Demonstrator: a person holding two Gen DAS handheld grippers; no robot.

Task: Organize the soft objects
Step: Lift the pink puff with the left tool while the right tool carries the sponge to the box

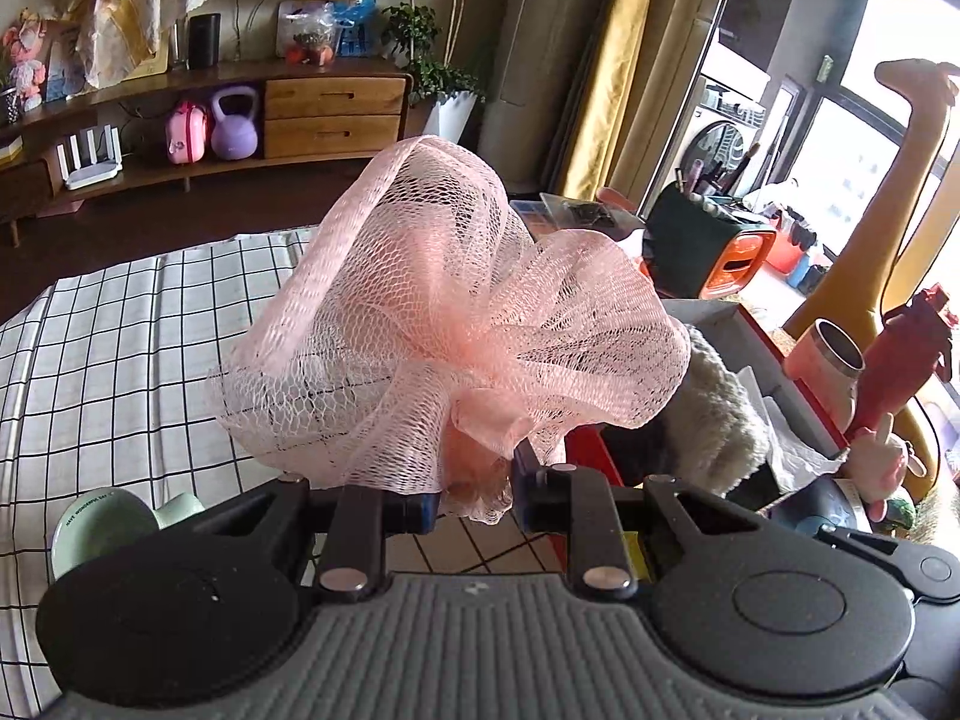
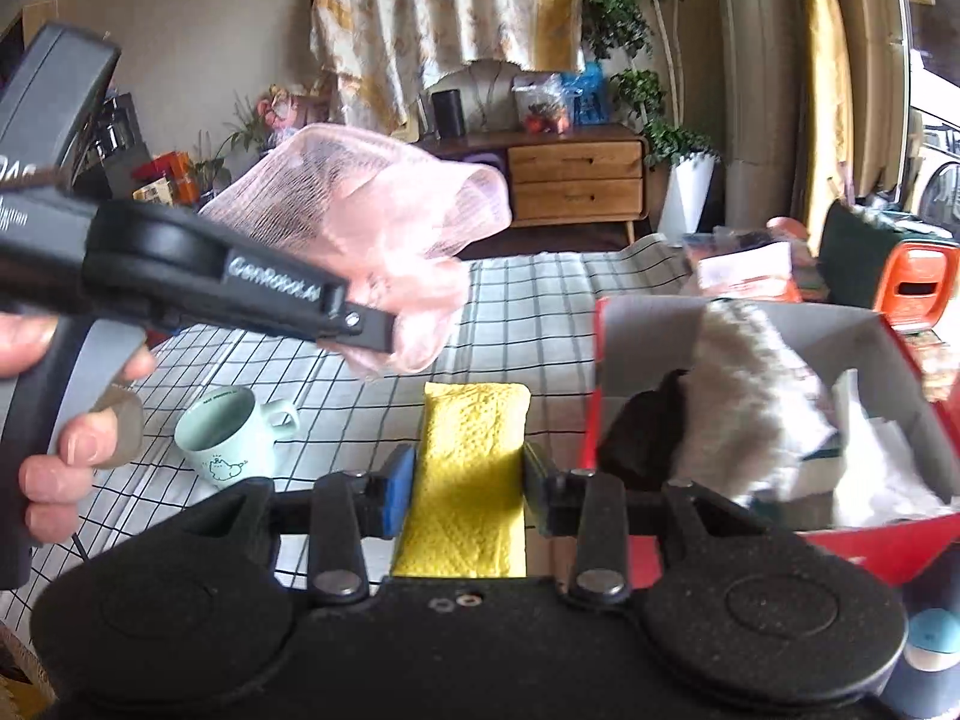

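Two tools, pink mesh pouf (image 1: 444, 324) ruffled, yellow sponge (image 2: 471, 480) dimpled

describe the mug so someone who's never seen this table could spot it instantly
Start at the table with the black-and-white grid cloth. On its near left part, left of the yellow sponge held in the right gripper, stands a pale mint-green mug. It is the only cup on the cloth, upright, with a small cartoon drawing on its side.

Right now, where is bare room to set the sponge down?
The checked cloth between the green mug and red box is bare. The box is crowded: fluffy white item, papers.
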